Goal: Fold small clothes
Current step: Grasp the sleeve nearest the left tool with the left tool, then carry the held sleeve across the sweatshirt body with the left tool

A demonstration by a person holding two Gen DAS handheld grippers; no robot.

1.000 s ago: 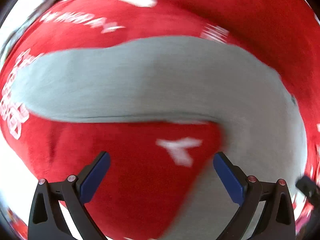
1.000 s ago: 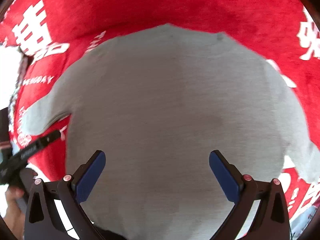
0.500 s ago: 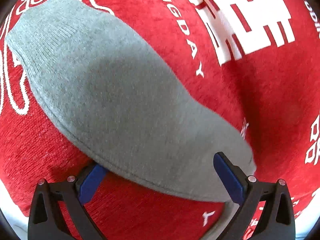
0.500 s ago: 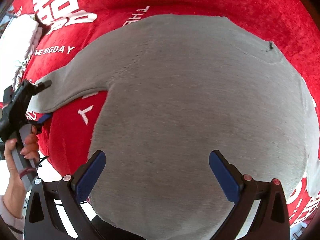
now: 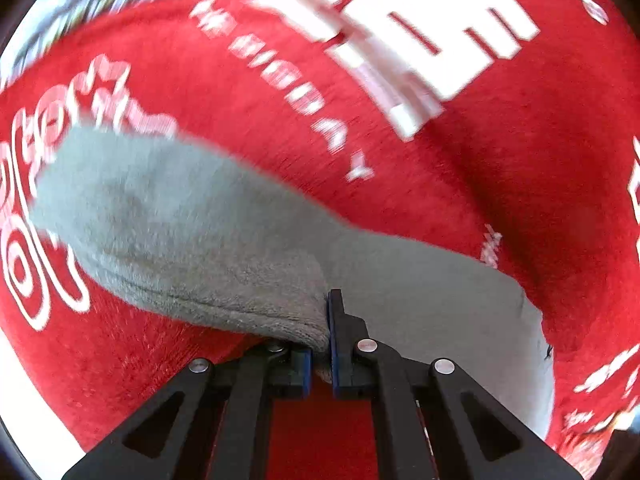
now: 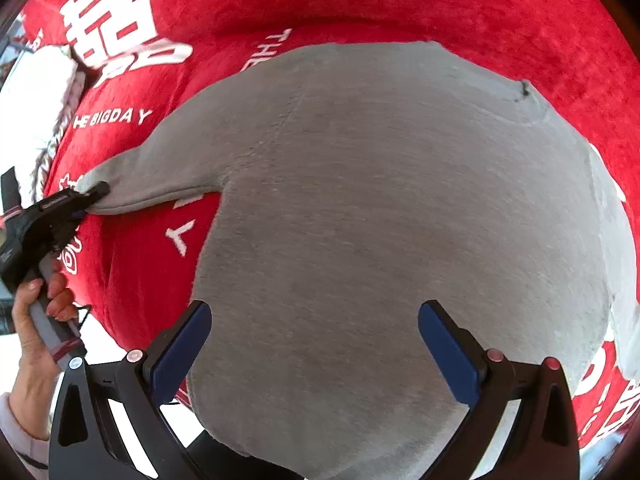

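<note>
A small grey sweater [image 6: 380, 200] lies flat on a red cloth [image 6: 400, 0] with white lettering. Its left sleeve [image 5: 180, 232] stretches out to the side. My left gripper [image 5: 320, 344] pinches the lower edge of that sleeve; its jaws are closing, with the fabric pressed between the blue pads. In the right wrist view the left gripper [image 6: 90, 194] bites the sleeve [image 6: 160, 172] near its cuff end. My right gripper [image 6: 312, 320] hovers open above the sweater's lower body, with nothing between its fingers.
A person's hand [image 6: 36, 312] holds the left gripper's handle at the left edge. The red cloth [image 5: 500, 152] spreads well beyond the sweater on the far side. A pale surface [image 6: 36, 92] shows past its left edge.
The left gripper moved along the sleeve and closed on its lower edge, bunching the fabric. The right gripper shifted slightly over the sweater body and stays open.
</note>
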